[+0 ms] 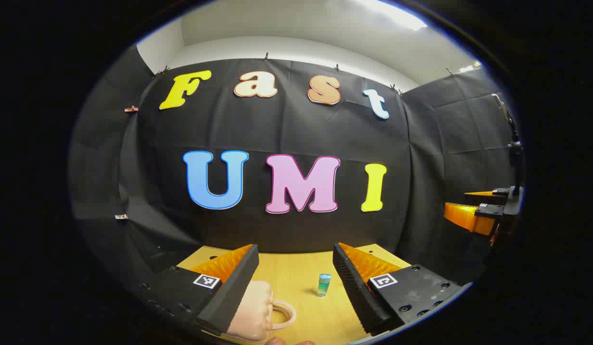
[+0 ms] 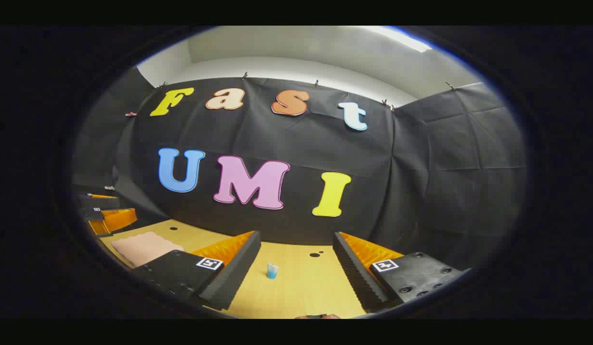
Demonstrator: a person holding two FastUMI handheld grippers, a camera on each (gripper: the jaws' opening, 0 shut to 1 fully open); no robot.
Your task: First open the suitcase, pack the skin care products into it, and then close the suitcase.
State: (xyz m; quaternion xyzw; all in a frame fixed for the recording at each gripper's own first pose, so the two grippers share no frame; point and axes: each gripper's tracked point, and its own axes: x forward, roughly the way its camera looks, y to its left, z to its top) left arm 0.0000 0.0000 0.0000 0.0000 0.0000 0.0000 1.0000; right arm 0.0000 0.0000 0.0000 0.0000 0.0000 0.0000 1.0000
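A: Where is the left claw (image 1: 296,275)?

B: It hangs above the near end of the worktop (image 1: 301,268). Its two fingers stand wide apart and nothing is between them.

A: And the pink suitcase (image 1: 250,311)?

B: In the left gripper view it lies on the worktop, low and to the left. The left finger (image 1: 231,292) of that claw covers part of it. Its looped handle (image 1: 284,314) sticks out to the right. If the finger touches the case cannot be told.

A: Is the suitcase shut?

B: It looks shut in the left gripper view. In the right gripper view it is a flat pink shape (image 2: 145,247) far to the left on the worktop (image 2: 296,282).

A: Where is the skin care product?

B: A little bottle (image 1: 324,284) with blue-green stuff inside stands upright on the worktop. It is to the right of the suitcase and apart from it. In the right gripper view the same bottle (image 2: 272,270) stands ahead of the right claw (image 2: 296,268), nearer its left finger.

A: What is the right claw doing?

B: It is open too, fingers wide, holding nothing. It also shows at the right edge of the left gripper view (image 1: 473,208), up off the worktop.

A: And the left claw from the other side?

B: It peeks in at the far left of the right gripper view (image 2: 104,211), beside the suitcase.
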